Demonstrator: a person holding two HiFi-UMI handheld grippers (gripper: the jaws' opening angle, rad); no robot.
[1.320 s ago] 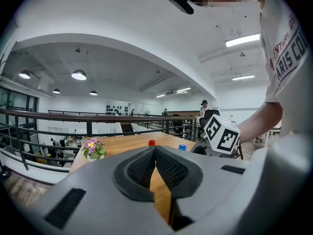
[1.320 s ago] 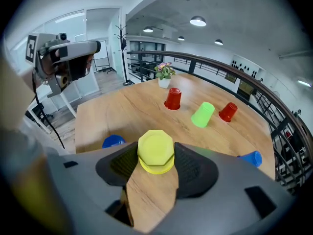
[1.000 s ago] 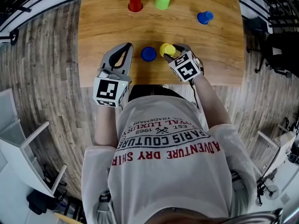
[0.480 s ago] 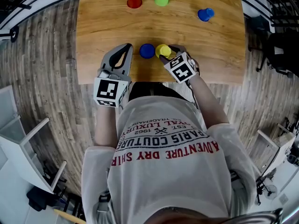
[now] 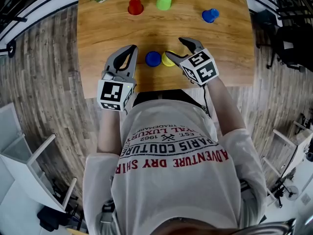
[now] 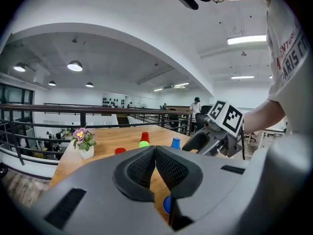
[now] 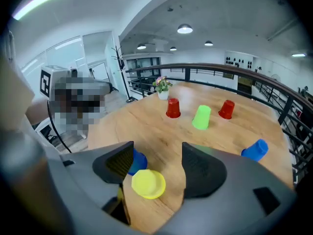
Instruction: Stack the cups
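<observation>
Table [image 5: 230,48] middle lay bare, yellow cup [image 5: 168,60] and blue cup [image 5: 153,58] stood side by side at the near edge, green cup [image 5: 164,2] far back.

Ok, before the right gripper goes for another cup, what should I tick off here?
1. Right gripper has let go: ok. Its jaws have just been opening and stand wide; the yellow cup sits low between them, untouched.
2. Yellow cup settled on the table: ok, base up.
3. Yellow cup stacked on the near blue cup: not ok, it stands beside it.
4. Left gripper free: ok, jaws together, empty.
5. Far blue cup standing: not ok, it lies on its side.
</observation>
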